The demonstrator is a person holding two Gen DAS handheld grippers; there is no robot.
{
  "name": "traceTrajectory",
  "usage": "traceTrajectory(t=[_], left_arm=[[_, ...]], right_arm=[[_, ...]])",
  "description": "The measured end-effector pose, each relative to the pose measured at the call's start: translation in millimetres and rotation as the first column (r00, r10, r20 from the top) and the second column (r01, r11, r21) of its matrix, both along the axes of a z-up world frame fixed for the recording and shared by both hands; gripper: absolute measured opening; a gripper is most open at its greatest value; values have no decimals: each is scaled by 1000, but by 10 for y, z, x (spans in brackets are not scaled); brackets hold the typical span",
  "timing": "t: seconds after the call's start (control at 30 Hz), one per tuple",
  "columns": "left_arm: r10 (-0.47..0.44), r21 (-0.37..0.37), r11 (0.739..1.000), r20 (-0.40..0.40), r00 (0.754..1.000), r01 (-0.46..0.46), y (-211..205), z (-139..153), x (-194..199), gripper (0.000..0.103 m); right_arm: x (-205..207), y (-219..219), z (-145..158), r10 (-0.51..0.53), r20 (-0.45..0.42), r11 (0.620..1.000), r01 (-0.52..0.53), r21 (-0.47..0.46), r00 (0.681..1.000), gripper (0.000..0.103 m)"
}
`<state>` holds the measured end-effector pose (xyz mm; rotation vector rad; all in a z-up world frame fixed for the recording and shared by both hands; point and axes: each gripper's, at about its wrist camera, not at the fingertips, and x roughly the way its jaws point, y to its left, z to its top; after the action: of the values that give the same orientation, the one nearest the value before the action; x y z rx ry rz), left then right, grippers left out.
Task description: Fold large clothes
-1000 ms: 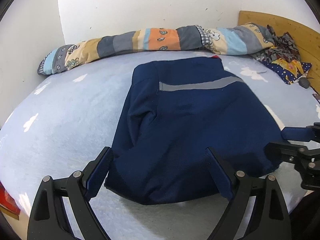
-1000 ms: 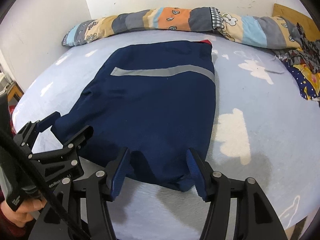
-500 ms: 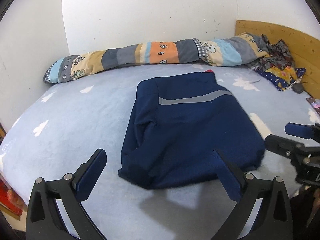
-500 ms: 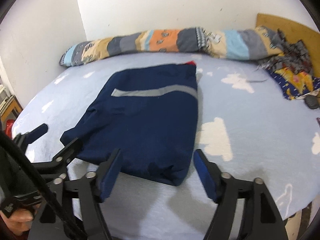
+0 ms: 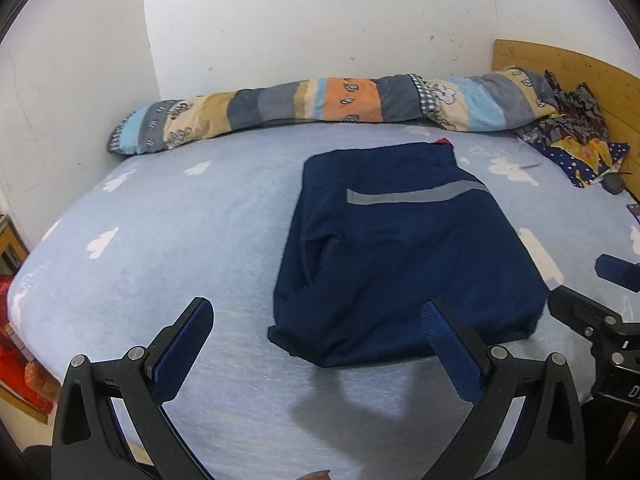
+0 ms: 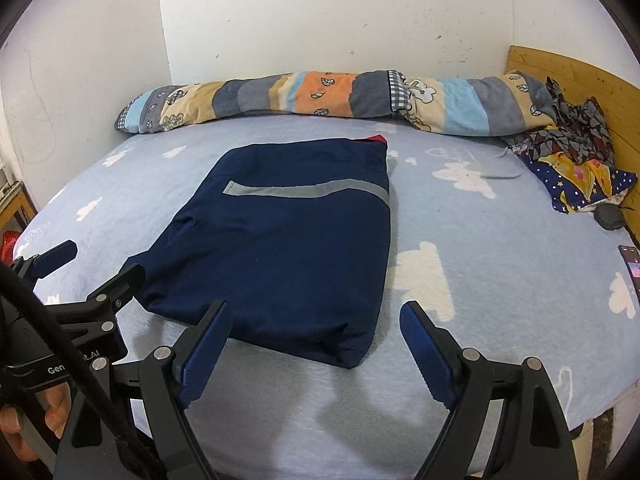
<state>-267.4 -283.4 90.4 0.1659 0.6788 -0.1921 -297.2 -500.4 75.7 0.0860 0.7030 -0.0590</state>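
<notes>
A navy garment (image 5: 400,252) with a grey stripe lies folded into a rectangle on the light blue bed sheet (image 5: 180,220); it also shows in the right wrist view (image 6: 288,248). My left gripper (image 5: 316,320) is open and empty, held above the sheet just short of the garment's near edge. My right gripper (image 6: 316,316) is open and empty, over the garment's near right corner without touching it. Each gripper shows at the edge of the other's view: the right one (image 5: 592,292) and the left one (image 6: 96,268).
A striped rolled quilt (image 5: 340,100) lies along the wall at the far side. A pile of patterned clothes (image 6: 576,152) sits at the far right by the wooden headboard (image 6: 592,80). A dark small object (image 6: 610,216) lies beside it. The bed edge runs close below.
Both grippers have pulled back and up from the garment's near edge, which they straddled one second ago. The garment lies flat and unheld.
</notes>
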Motion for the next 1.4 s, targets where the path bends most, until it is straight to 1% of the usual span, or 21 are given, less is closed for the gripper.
traceTrajectory(t=[0.1, 0.23, 0.6, 0.8, 0.9, 1.4], left_arm=[[-10, -9, 1000, 1, 1000, 10, 3, -5, -10, 103], [-5, 12, 1000, 24, 1000, 4, -10, 5, -38, 103], [-7, 32, 999, 34, 999, 6, -34, 4, -49, 103], [-1, 84, 996, 30, 1000, -2, -102, -6, -50, 103], [-5, 87, 996, 18, 1000, 3, -116, -19, -42, 103], [-8, 92, 996, 19, 1000, 6, -107, -28, -54, 103]], right_arm=[[2, -8, 1, 4, 0, 1000, -4, 1, 1000, 89], [-1, 1, 1, 9, -1, 1000, -9, 1, 1000, 89], [-11, 23, 4, 16, -4, 1000, -16, -8, 1000, 89], [-16, 31, 11, 15, -1, 1000, -15, -13, 1000, 89], [-20, 24, 14, 12, 1, 1000, -12, -13, 1000, 89], [-21, -20, 16, 19, 3, 1000, -19, -21, 1000, 89]])
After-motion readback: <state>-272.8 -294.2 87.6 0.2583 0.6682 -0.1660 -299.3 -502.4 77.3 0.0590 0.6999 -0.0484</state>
